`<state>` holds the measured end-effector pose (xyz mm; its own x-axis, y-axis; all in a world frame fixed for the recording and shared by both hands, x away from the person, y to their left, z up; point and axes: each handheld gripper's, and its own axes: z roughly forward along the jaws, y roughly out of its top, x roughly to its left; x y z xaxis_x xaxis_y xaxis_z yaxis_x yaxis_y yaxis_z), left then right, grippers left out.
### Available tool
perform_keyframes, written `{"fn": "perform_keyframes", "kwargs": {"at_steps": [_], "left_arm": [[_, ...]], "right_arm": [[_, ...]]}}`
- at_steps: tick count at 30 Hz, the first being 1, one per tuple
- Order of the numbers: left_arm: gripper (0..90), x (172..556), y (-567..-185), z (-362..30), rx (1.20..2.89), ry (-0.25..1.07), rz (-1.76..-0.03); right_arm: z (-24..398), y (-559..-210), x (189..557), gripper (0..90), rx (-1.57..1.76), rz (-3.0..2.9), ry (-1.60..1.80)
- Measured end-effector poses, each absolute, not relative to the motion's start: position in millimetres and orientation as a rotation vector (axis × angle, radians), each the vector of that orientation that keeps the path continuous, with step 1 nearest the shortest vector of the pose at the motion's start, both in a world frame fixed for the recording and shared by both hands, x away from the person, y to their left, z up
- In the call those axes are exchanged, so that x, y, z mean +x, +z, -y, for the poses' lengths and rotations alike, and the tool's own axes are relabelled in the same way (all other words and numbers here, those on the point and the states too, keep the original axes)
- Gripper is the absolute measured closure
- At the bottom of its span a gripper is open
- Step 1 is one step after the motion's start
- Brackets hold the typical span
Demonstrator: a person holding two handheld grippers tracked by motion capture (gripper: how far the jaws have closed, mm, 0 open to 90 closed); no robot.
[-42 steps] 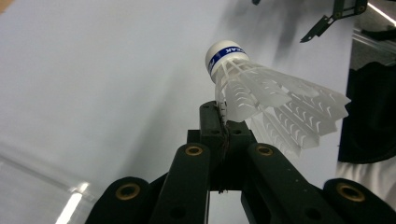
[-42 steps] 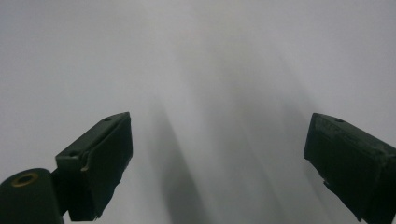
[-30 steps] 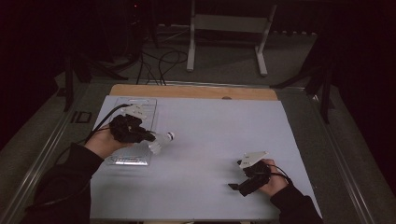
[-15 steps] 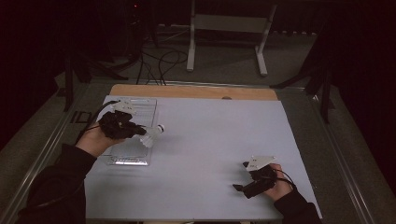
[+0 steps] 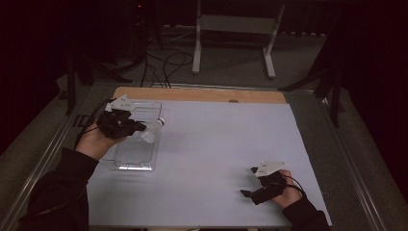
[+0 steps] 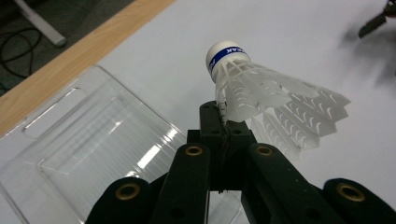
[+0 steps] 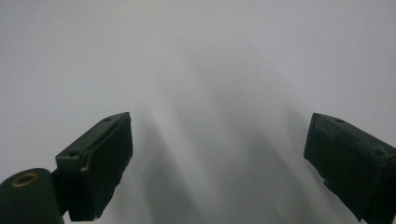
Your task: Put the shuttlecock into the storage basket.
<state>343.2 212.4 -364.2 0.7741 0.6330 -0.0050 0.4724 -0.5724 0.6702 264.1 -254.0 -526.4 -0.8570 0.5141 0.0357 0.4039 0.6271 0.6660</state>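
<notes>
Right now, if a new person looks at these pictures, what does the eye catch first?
First, the white shuttlecock with a blue band on its cork, pinched at its skirt by the closed left gripper, above the right edge of a clear plastic tray at the table's left side. Next, the right gripper, open with nothing between its jaws, low over the white table near the front right.

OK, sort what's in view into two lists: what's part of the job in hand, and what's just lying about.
In the job:
- shuttlecock, pinched by its skirt in the left gripper
- clear plastic tray, beside the shuttlecock
- right gripper, open, low over the bare white table

Lying about:
- white frame on the floor
- cables beside it
</notes>
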Motion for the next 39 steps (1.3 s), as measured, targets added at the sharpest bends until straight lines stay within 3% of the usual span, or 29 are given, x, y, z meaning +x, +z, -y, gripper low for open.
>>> {"fn": "perform_keyframes", "kwargs": {"at_steps": [15, 39], "left_arm": [[90.0, 352.4, -363.3, -209.6, 2.199, 0.469, -0.994], [90.0, 367.9, -399.5, -213.6, 2.111, 0.497, -1.163]], "right_arm": [[248.5, -526.5, 263.0, 8.1, 0.746, -2.701, 1.045], [248.9, -527.0, 263.1, 8.2, 0.754, -2.703, 1.050]]}}
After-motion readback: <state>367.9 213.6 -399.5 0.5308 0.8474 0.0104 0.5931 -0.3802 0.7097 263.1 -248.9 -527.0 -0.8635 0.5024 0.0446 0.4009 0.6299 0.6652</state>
